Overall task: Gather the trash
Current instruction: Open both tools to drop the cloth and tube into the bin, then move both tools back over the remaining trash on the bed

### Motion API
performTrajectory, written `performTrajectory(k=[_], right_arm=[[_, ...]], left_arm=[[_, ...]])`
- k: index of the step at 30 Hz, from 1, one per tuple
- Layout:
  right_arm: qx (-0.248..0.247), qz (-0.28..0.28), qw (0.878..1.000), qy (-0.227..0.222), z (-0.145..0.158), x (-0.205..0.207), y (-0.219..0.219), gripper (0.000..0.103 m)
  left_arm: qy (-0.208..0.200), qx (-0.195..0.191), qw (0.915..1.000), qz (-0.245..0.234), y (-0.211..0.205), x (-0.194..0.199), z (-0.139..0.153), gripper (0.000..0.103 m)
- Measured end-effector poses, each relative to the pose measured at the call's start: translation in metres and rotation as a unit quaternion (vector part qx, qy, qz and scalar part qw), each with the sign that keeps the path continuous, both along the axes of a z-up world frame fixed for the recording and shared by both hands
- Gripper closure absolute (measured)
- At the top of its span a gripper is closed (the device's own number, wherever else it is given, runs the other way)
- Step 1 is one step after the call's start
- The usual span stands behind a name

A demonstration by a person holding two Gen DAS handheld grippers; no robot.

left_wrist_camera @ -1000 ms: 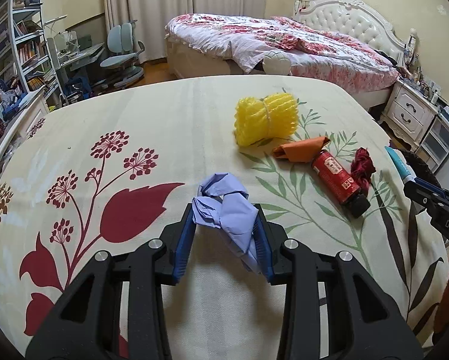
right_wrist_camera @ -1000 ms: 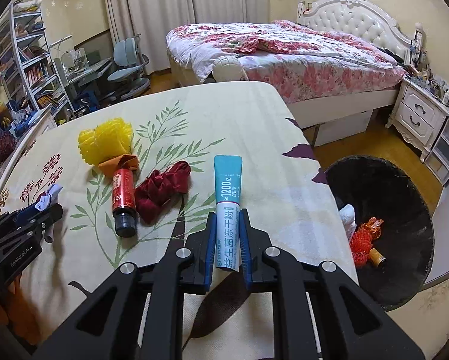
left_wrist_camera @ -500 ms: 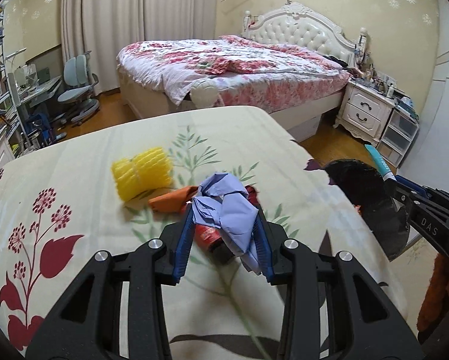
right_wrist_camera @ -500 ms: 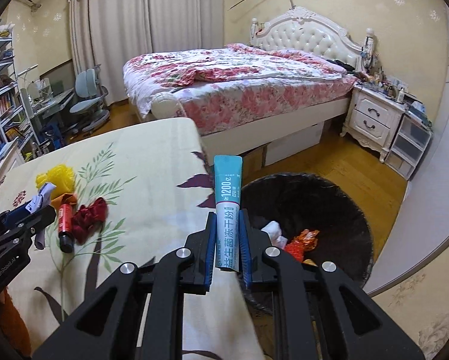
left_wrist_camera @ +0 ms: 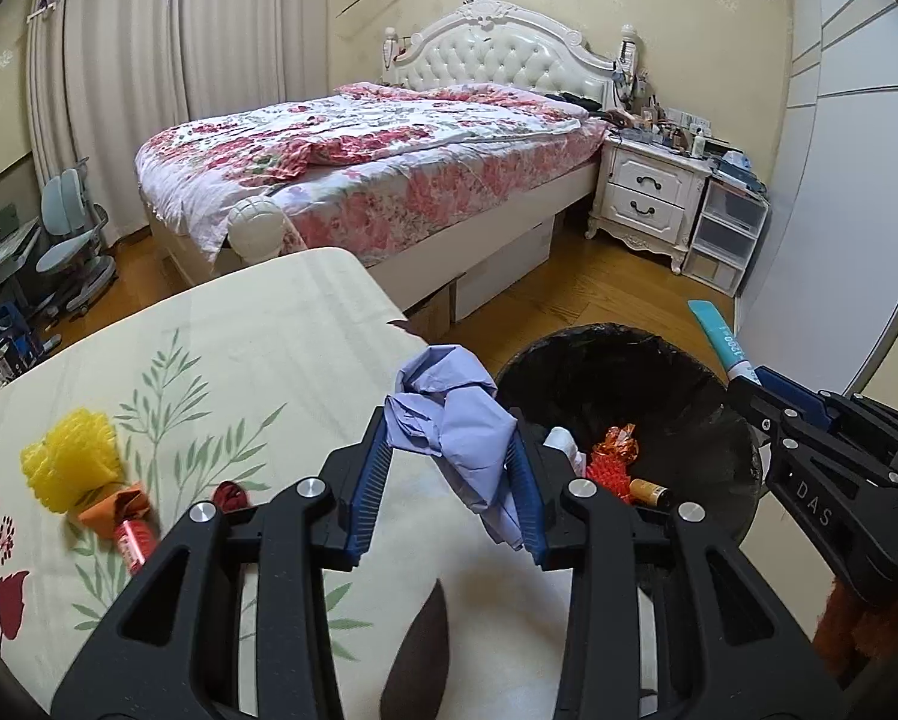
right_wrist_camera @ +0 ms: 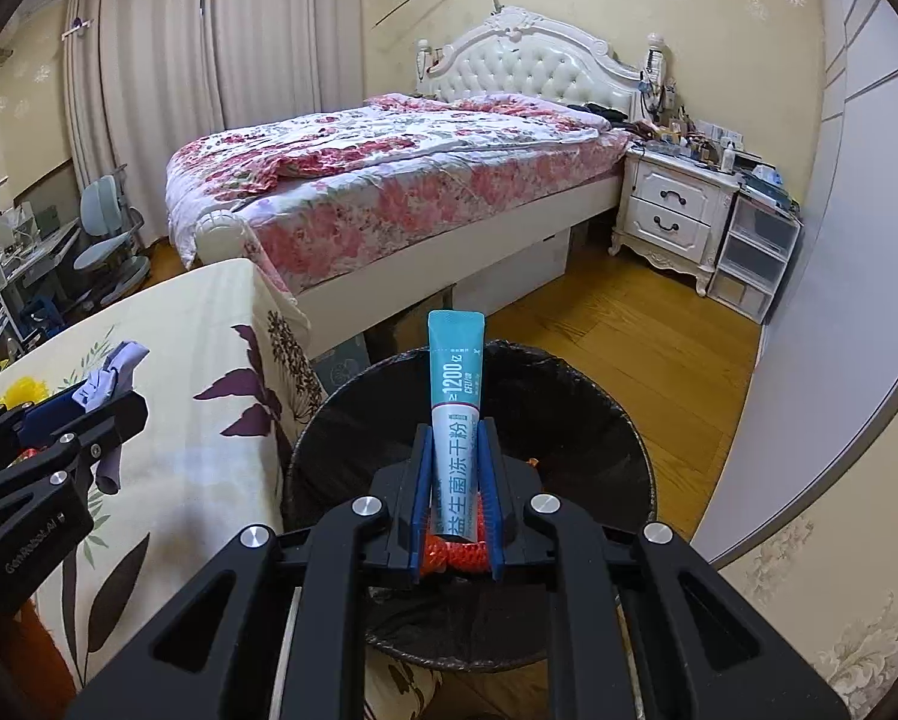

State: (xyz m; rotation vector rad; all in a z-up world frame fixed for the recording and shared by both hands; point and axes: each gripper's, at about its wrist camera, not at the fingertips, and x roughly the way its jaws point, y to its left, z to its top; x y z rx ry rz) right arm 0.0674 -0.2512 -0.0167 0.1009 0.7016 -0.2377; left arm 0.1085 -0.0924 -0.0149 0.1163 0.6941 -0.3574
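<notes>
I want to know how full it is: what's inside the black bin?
In the bin: a white scrap, orange-red netting and a small brown bottle. The left gripper and its purple wad hide the near side.

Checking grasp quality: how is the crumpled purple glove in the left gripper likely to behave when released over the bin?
The purple glove looks thin and floppy; a loose end droops below the left gripper. Probably very light, so it may cling to a pad or drift instead of dropping straight into the bin.

Red bottle blurred, half behind left hand-held gripper; bin floor hidden (gripper body in front); nightstand clutter unreadable.
</notes>
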Motion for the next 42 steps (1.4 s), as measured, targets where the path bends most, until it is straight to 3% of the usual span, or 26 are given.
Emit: performTrajectory(k=[19, 20, 22, 23, 28, 35, 42], right_arm=[[0.028, -0.049, 0.998, 0.014, -0.025, 0.020, -0.042, 0.086], [0.029, -0.051, 0.998, 0.015, -0.027, 0.021, -0.043, 0.084], [0.028, -0.055, 0.998, 0.020, -0.028, 0.022, -0.044, 0.082], [0.027, -0.056, 0.998, 0.021, -0.029, 0.022, -0.044, 0.079], [0.018, -0.068, 0.997, 0.019, -0.028, 0.019, -0.045, 0.065], [0.012, -0.070, 0.997, 0.009, -0.019, 0.012, -0.042, 0.044], [0.026, -0.039, 0.999, 0.010, -0.013, 0.007, -0.018, 0.043]], left_arm=[[0.007, 0.039, 0.9982, -0.046, -0.077, 0.040, -0.024, 0.065], [0.008, 0.040, 0.9982, -0.044, -0.078, 0.041, -0.025, 0.064], [0.008, 0.040, 0.9984, -0.039, -0.079, 0.042, -0.026, 0.045], [0.006, 0.038, 0.9987, -0.035, -0.078, 0.043, -0.025, 0.040], [0.006, 0.042, 0.9985, -0.034, -0.074, 0.043, -0.027, 0.029], [0.017, 0.040, 0.9990, -0.011, -0.057, 0.038, -0.022, 0.025], [0.030, 0.035, 0.9986, 0.026, -0.019, 0.021, -0.015, 0.025]])
